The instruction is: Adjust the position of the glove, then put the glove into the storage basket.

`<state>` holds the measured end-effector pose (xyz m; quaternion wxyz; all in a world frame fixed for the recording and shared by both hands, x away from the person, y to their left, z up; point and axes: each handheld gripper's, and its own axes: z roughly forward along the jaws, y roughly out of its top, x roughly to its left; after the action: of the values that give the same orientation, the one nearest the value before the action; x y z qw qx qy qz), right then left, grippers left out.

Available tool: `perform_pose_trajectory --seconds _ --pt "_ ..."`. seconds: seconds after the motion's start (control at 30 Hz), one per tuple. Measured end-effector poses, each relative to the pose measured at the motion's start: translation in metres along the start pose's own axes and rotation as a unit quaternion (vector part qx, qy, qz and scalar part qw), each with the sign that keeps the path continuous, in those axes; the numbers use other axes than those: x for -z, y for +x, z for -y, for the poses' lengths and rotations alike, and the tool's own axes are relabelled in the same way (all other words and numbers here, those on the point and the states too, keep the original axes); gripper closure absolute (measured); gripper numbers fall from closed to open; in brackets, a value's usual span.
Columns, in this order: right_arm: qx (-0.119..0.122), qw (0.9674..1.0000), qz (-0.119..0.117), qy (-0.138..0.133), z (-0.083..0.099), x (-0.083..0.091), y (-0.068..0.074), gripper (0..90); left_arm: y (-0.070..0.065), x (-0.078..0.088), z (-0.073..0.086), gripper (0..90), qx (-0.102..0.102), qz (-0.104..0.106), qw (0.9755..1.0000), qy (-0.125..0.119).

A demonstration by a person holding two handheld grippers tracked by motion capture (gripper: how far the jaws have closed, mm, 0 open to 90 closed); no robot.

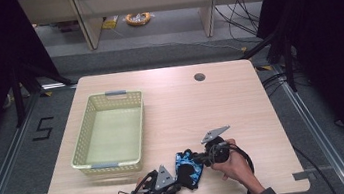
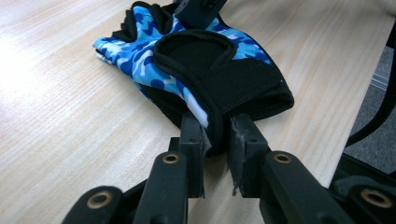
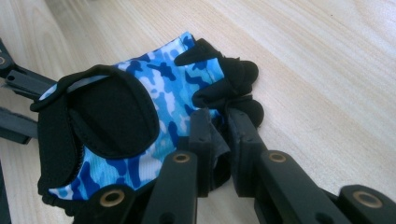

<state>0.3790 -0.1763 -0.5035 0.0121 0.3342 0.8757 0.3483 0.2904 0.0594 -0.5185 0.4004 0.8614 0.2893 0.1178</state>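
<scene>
A blue camouflage and black fingerless glove (image 1: 188, 167) lies on the wooden table (image 1: 221, 105) near its front edge. My left gripper (image 1: 170, 179) is shut on the black cuff of the glove (image 2: 219, 79), which is pinched between its pads (image 2: 216, 135). My right gripper (image 1: 203, 159) is shut on the finger end of the glove (image 3: 140, 121), with black and blue fabric squeezed between its jaws (image 3: 218, 140). The two grippers face each other across the glove. A hand holds each gripper at the table's front edge.
A pale yellow plastic basket (image 1: 81, 141) with grey handles stands empty on the left half of the table. A round cable hole (image 1: 199, 77) sits at the back right. Black cables trail from both grippers over the front edge.
</scene>
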Motion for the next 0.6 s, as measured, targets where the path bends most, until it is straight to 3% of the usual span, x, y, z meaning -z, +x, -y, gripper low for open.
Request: perform_pose_trajectory --seconds 0.1,0.13,0.2,0.23,0.27,0.3,0.37,0.4,0.5,0.57,0.6 --pt "-0.004 1.0 0.007 0.003 0.0003 0.0012 0.0033 82.1 0.0011 0.0014 -0.0011 77.6 -0.007 0.005 1.0 -0.003" --pt "-0.006 0.9999 0.007 -0.007 0.0011 -0.0004 0.0039 82.2 0.0008 0.0018 -0.0012 78.3 0.004 0.003 1.0 -0.003" --pt "-0.002 1.0 0.007 0.0 0.0012 0.0012 0.0039 82.2 0.0031 0.004 -0.0026 79.1 -0.008 0.007 0.9999 -0.007" --pt "-0.004 0.9999 0.009 0.0 0.0015 0.0015 0.0047 82.2 0.0025 0.0034 -0.0021 79.2 0.002 0.013 0.9998 -0.012" --pt "-0.001 0.9999 0.011 -0.003 0.0015 0.0012 0.0045 82.3 0.0051 0.0049 -0.0023 79.2 -0.015 0.007 0.9999 -0.005" --pt "-0.007 0.9999 0.011 -0.007 0.002 0.0002 0.0056 82.3 0.0042 0.0043 -0.0015 79.2 -0.001 0.007 0.9999 -0.012" --pt "0.001 1.0 0.01 0.001 0.0009 0.0011 0.0055 82.4 0.0055 0.0057 -0.0017 79.3 -0.008 0.009 0.9999 -0.009" --pt "-0.001 0.9999 0.01 -0.008 0.001 -0.0007 0.0066 82.4 0.0061 0.0062 -0.0021 79.4 -0.011 0.008 0.9999 -0.011" --pt "0.001 0.9999 0.013 0.0 -0.0009 0.0003 0.0087 82.6 0.0058 0.0085 -0.0035 80.0 -0.002 0.004 0.9999 -0.013" --pt "0.004 0.9999 0.012 0.0 -0.0018 0.001 0.0089 82.7 0.0072 0.0102 -0.0046 80.0 -0.007 0.009 0.9998 -0.015" --pt "0.007 0.9999 0.012 -0.002 -0.0022 0.0014 0.009 82.8 0.0067 0.0097 -0.0042 80.0 0.003 0.01 0.9997 -0.021"
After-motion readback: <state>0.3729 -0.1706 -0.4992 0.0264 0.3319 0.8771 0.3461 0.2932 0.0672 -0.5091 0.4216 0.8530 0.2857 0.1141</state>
